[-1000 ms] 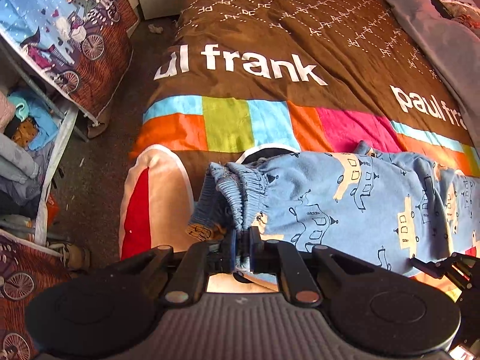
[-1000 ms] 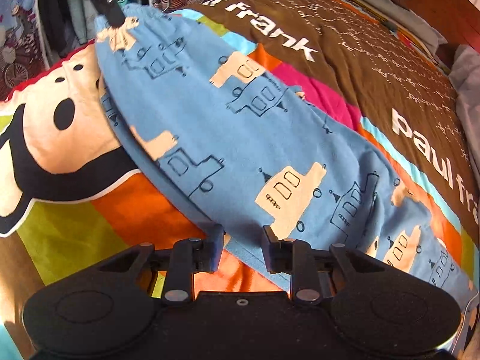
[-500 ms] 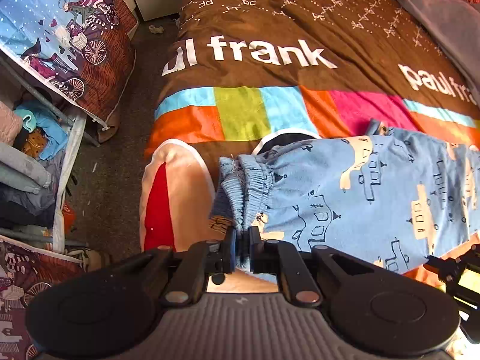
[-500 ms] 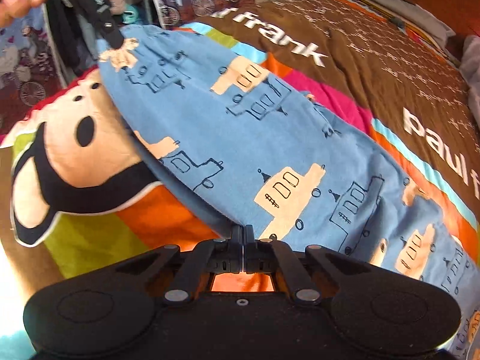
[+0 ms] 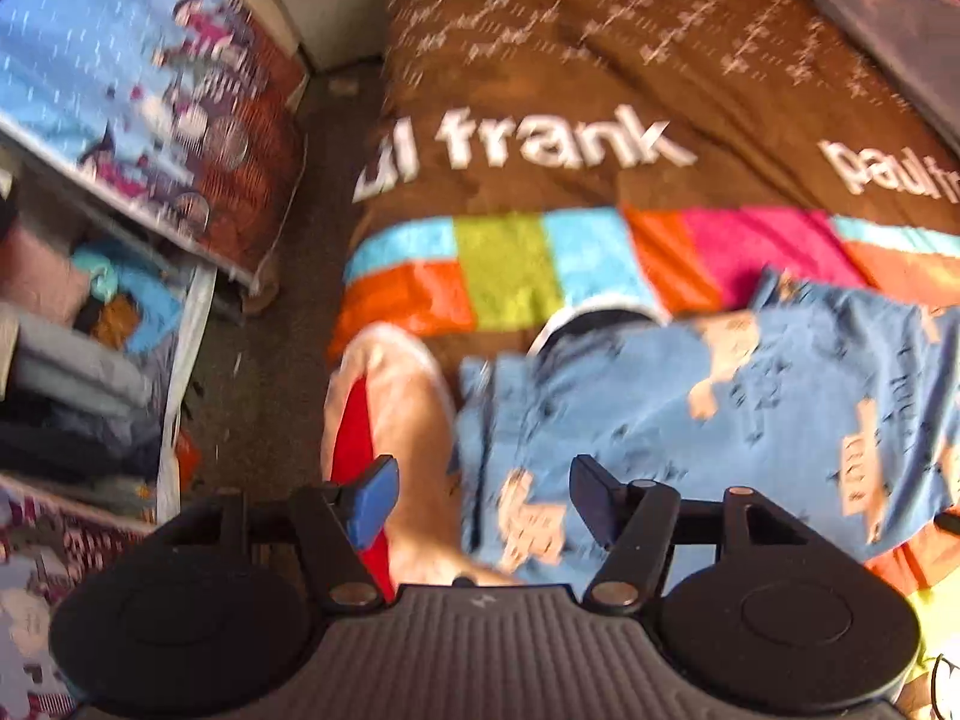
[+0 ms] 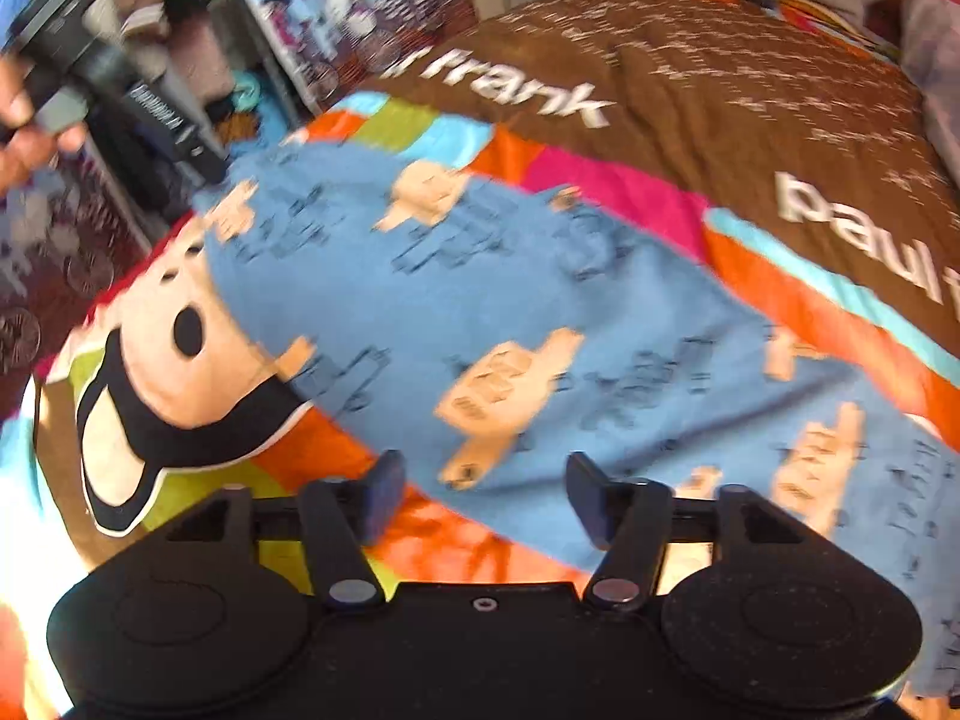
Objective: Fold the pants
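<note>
The blue pants (image 5: 690, 414) are laid flat across the near part of the bed (image 5: 600, 78), on the brown bedspread with its coloured squares, the waistband end at the left near the bed's edge and the legs running off to the right. A release step is judged to be in hand: the garment has been set down and is gripped by nothing. The jaws of the left hand-held gripper (image 5: 483, 501) are opening, with the waistband corner seen beneath them but not pressed by the pads. The jaws of the right hand-held gripper (image 6: 480, 495) are likewise opening, above the near edge of the pants (image 6: 480, 300) with no cloth pinched between them. Both views are blurred, so fine creases cannot be judged. For the next move, fresh hold points are called for, probably at the leg ends on the right, so that one end can be carried over onto the other without the cloth being dragged off the near edge.
</note>
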### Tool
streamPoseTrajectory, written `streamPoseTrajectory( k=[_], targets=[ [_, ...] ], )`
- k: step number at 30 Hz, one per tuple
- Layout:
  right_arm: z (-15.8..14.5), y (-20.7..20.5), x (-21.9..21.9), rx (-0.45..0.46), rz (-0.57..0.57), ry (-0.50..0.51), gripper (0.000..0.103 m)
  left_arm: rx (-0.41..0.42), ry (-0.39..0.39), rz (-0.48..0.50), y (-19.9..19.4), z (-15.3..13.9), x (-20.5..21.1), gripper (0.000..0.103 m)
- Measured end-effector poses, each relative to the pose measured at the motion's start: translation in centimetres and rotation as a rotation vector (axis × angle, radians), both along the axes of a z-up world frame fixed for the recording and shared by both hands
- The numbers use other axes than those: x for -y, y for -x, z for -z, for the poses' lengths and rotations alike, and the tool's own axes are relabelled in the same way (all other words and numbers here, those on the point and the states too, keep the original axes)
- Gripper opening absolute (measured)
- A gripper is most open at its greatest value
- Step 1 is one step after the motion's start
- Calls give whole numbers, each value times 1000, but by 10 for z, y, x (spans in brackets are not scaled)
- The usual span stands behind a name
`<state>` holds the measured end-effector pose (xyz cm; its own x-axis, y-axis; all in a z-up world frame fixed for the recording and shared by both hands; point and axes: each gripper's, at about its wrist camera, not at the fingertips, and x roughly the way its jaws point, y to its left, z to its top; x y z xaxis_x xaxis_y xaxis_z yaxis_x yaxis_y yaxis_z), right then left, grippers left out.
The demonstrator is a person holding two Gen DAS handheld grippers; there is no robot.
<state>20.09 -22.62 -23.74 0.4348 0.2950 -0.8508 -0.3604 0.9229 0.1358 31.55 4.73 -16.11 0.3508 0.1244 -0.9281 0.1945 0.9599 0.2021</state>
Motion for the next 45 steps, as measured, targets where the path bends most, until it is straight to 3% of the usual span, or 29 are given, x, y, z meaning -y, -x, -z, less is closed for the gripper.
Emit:
streamPoseTrajectory(
  k=[3,7,11,14,18,21,22,23,24,25,27,28,31,34,37,40,42,45],
  targets=[
    [5,-26,36,12,51,50,64,27,120,70,-24,-1,32,68],
    [16,-64,63,28,95,48,62,-45,251,219,-66,29,88,66],
    [22,-89,58,59,57,36,60,-192,239,307,-100,78,127,44],
    [27,-101,43,84,-19,42,55,-218,210,346,-113,94,142,43],
    [37,-115,30,96,-83,56,52,-298,252,391,-121,100,152,43],
    [43,-120,26,90,-105,65,48,-318,202,422,-122,109,162,43],
    [45,-121,24,79,-108,70,47,-333,188,421,-123,113,163,28],
    [48,-123,24,67,-109,74,41,-360,182,413,-123,118,164,1],
    [51,-123,23,58,-108,85,31,-375,186,396,-124,120,164,1],
    [53,-124,22,61,-105,103,25,-368,189,385,-124,120,164,0],
    [52,-124,24,75,-94,109,3,-335,187,415,-123,113,165,0],
    [50,-124,26,81,-84,97,0,-312,179,438,-122,108,166,0],
    [46,-122,27,120,-67,99,0,-261,155,483,-123,98,166,0],
    [51,-124,24,127,-61,118,0,-241,121,508,-126,106,168,0],
    [66,-126,19,121,-60,152,0,-165,-31,476,-133,127,167,0],
    [64,-122,19,142,-35,161,5,-147,62,374,-140,118,152,0],
    [50,-112,24,174,8,145,21,-89,136,325,-131,98,142,0],
    [32,-87,33,175,61,62,30,-55,259,336,-104,72,138,0]
  ],
)
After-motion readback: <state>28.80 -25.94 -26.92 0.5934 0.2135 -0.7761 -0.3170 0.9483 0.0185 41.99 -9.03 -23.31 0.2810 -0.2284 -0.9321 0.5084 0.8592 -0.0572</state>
